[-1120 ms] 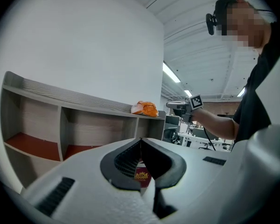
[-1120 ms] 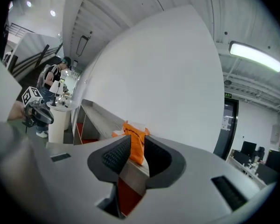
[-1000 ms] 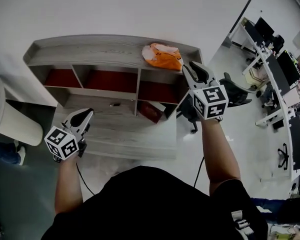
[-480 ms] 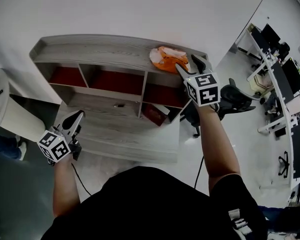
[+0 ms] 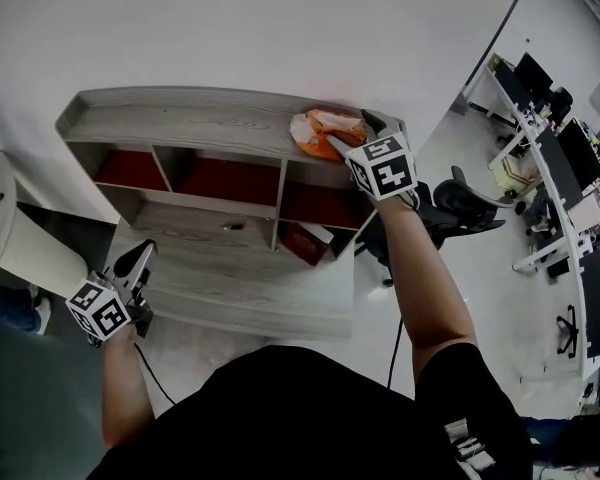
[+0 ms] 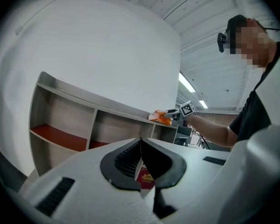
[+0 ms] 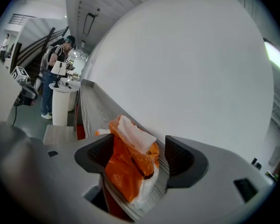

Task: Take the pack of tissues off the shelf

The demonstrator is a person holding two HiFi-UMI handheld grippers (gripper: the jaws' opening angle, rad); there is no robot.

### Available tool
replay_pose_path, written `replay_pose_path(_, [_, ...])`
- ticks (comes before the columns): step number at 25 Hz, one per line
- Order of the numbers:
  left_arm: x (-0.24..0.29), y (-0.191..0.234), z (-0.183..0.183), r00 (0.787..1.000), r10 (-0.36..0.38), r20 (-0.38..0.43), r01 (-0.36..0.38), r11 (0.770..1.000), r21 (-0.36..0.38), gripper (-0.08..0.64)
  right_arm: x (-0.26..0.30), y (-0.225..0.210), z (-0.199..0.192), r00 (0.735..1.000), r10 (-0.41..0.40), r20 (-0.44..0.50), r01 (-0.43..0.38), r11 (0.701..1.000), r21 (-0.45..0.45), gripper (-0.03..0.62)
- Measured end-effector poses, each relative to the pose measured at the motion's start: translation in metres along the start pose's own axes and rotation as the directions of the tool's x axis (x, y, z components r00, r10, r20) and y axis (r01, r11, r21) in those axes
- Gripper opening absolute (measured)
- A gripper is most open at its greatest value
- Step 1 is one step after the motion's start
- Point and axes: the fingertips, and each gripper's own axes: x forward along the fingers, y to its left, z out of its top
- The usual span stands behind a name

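On top of the shelf [image 5: 180, 118], near its right end, lies the pack of tissues [image 5: 323, 130]. It has an orange-and-white plastic wrap w/ a white tissue poking up out of it. It sits on the grey wood-grain top board, close to the white wall behind.

The right tool [image 5: 352, 134] is right at the pack, its jaws as wide as they go, one on either side. They've just been opening, w/ the pack btwn them. The right gripper view shows this tool [image 7: 139, 155] w/ the pack [image 7: 128, 167] standing in the gap. The right-hand pad is clear of it and the left-hand pad is just beside it; can't tell if that one touches. No squeeze on the wrap.

Under the top board is a row of three compartments w/ red floors. A dark red item [image 5: 302, 238] sits in a lower compartment at the right.

The left tool [image 5: 140, 255] hangs low by the shelf's lower left front, well apart from the pack. The left gripper view shows its jaw tips [image 6: 141, 140] together, nothing held.

A white round pedestal [image 5: 25, 253] stands left of the shelf, w/ a person [image 7: 53, 78] beside it. A black office chair [image 5: 460, 200] is just right of the shelf. Desks w/ monitors [image 5: 560, 143] run further right.
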Motion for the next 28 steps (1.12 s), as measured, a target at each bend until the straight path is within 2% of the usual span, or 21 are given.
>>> replay_pose_path(17, [0.018,-0.005,-0.008,0.999,-0.042,-0.021,0.042,0.999,0.001,0.018,0.008,0.008,-0.011,0.996,0.089,-0.031,-0.087,0.995,0.057,0.320])
replay_pose_path(19, [0.019,-0.006,-0.010,0.999,-0.047,-0.025,0.047,0.999,0.005,0.017,0.006,0.009,-0.013,0.995,0.092,-0.039,-0.090,0.995,0.050,0.236])
replay_pose_path(22, [0.019,-0.008,-0.009,0.999,-0.045,-0.026,0.045,0.999,0.000,0.018,0.005,0.010,-0.016,0.995,0.093,-0.047,-0.091,0.995,0.043,0.172])
replay_pose_path(25, [0.021,-0.008,-0.009,0.998,-0.054,-0.025,0.054,0.999,0.001,0.018,0.003,0.012,-0.017,0.995,0.092,-0.039,-0.091,0.995,0.040,0.147])
replay_pose_path(28, [0.021,-0.008,-0.009,0.998,-0.062,-0.028,0.062,0.998,0.007,0.017,0.001,0.012,-0.018,0.996,0.084,-0.037,-0.083,0.996,0.029,0.091])
